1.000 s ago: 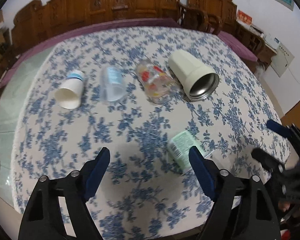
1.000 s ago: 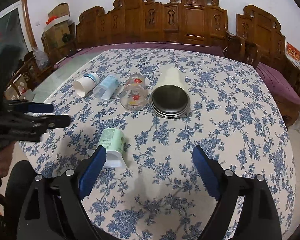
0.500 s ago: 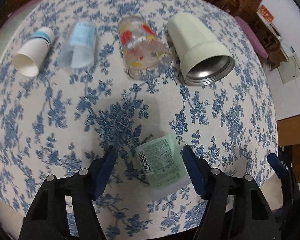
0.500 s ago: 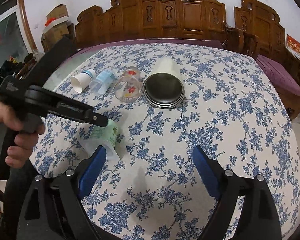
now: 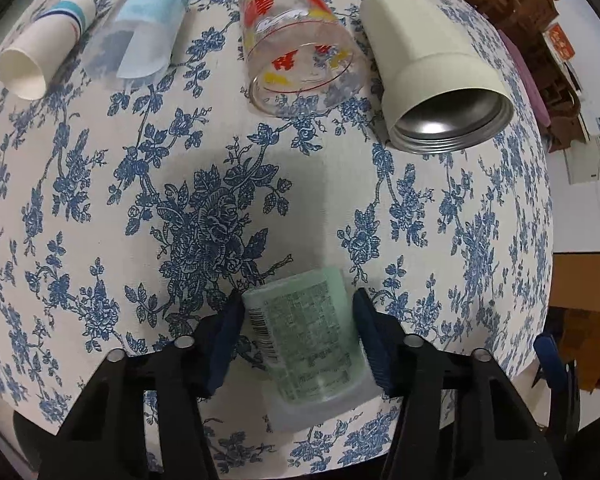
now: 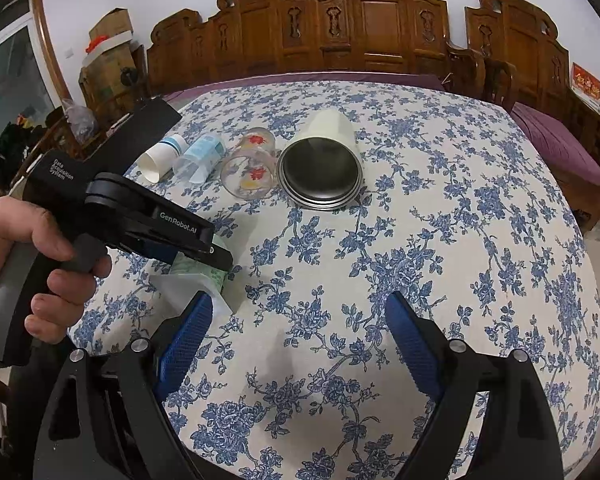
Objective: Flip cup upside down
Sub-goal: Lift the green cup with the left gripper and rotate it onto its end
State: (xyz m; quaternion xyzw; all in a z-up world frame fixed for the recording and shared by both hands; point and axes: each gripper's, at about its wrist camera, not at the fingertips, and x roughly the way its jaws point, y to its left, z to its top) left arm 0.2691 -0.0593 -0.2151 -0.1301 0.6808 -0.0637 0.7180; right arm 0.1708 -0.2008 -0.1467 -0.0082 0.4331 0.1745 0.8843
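Note:
A pale green plastic cup [image 5: 312, 336] with a printed label lies on its side on the flowered tablecloth, rim toward the camera. My left gripper [image 5: 298, 340] straddles it, its blue pads touching both sides of the cup. In the right wrist view the same cup [image 6: 198, 274] shows under the left gripper [image 6: 204, 254], held by a hand. My right gripper [image 6: 298, 344] is open and empty above bare cloth to the cup's right.
Further back several cups lie on their sides in a row: a white paper cup [image 5: 40, 56], a clear blue-labelled cup [image 5: 140, 36], a glass with red and yellow prints [image 5: 300, 44] and a cream steel-lined tumbler [image 5: 432, 68]. Carved wooden chairs [image 6: 360, 24] stand behind the table. The table edge [image 5: 500, 408] is close in front.
My left gripper has moved down and forward over the green cup, and its jaws have narrowed onto the cup's sides. The right gripper has stayed about where it was.

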